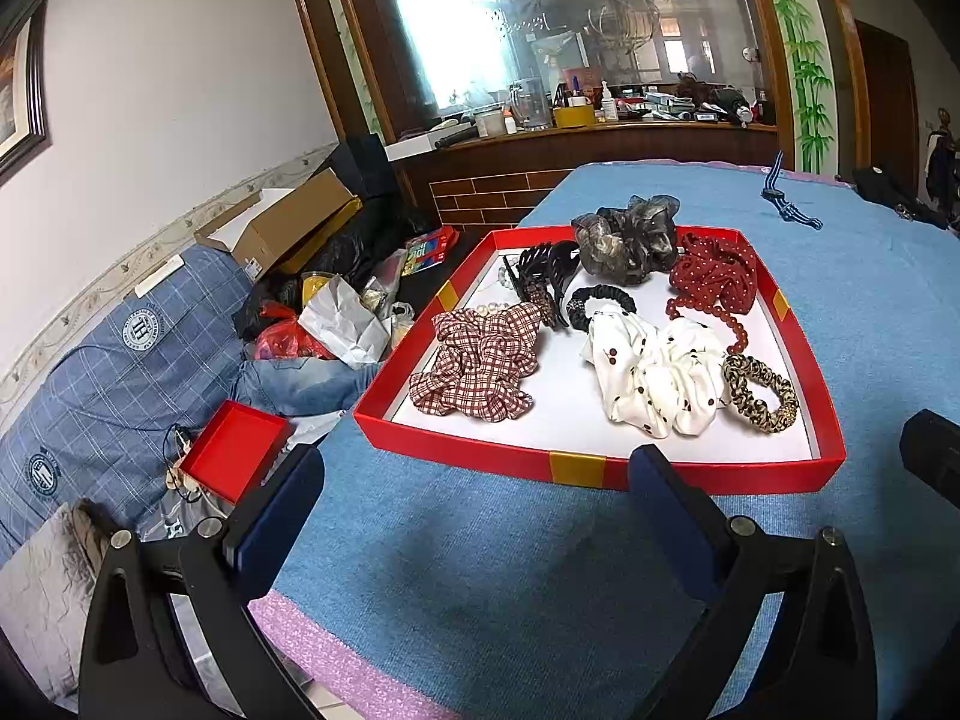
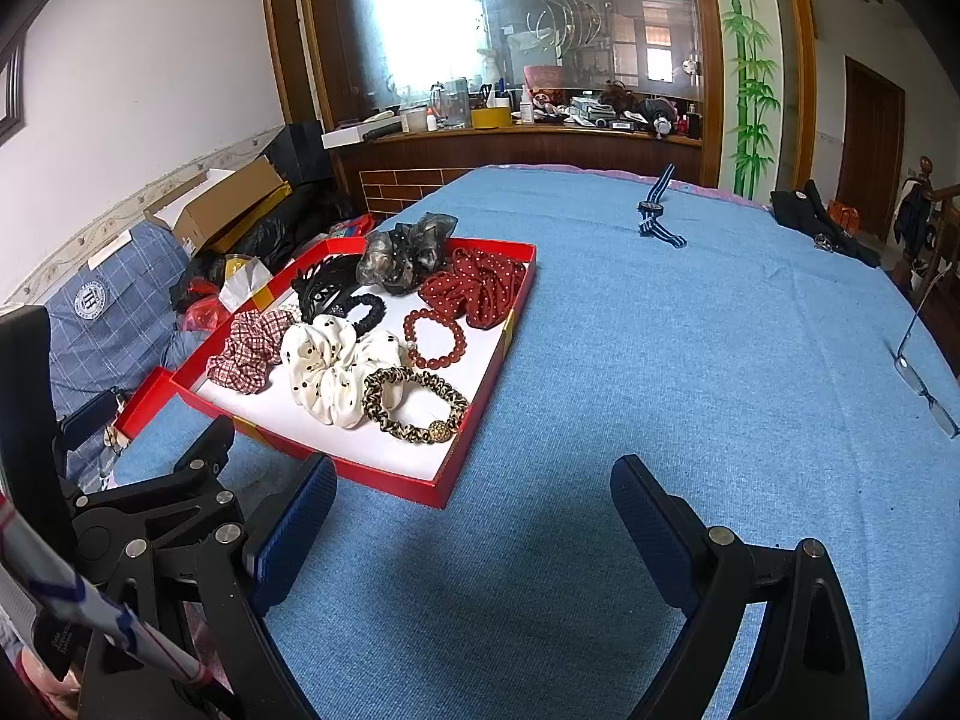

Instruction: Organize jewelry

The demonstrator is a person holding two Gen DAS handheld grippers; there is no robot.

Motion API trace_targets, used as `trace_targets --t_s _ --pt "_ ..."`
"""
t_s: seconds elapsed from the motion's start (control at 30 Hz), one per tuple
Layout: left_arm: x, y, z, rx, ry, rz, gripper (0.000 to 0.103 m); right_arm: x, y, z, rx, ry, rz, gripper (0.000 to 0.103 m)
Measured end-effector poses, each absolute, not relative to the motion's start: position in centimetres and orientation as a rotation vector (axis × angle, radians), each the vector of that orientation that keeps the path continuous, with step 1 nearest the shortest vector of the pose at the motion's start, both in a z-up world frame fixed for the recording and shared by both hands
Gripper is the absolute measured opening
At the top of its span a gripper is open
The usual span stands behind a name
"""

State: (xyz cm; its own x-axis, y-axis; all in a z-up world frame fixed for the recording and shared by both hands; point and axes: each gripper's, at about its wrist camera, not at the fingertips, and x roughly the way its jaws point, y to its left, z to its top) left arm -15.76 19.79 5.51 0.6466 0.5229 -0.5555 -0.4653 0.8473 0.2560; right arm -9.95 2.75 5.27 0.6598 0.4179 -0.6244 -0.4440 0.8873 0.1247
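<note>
Both my hand-held grippers, left (image 1: 474, 510) and right (image 2: 474, 516), gape empty; the watch (image 2: 657, 213) looks light and floppy, so I'd pinch its strap.

The right tool (image 2: 474, 516) hangs with fingers spread wide and empty above the blue-clothed surface (image 2: 690, 360), just beside the shallow red cardboard tray (image 2: 480, 420) of fabric scrunchies, a striped-strap wristwatch (image 2: 657, 210) lying well beyond.
</note>
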Motion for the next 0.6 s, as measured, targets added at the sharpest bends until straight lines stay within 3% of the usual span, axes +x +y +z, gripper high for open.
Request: trace_targets --t_s 0.6 --pt "-15.8 17.7 6.8 0.133 0.642 0.555 0.101 -10.0 -0.1 5.8 0.010 0.689 0.440 0.095"
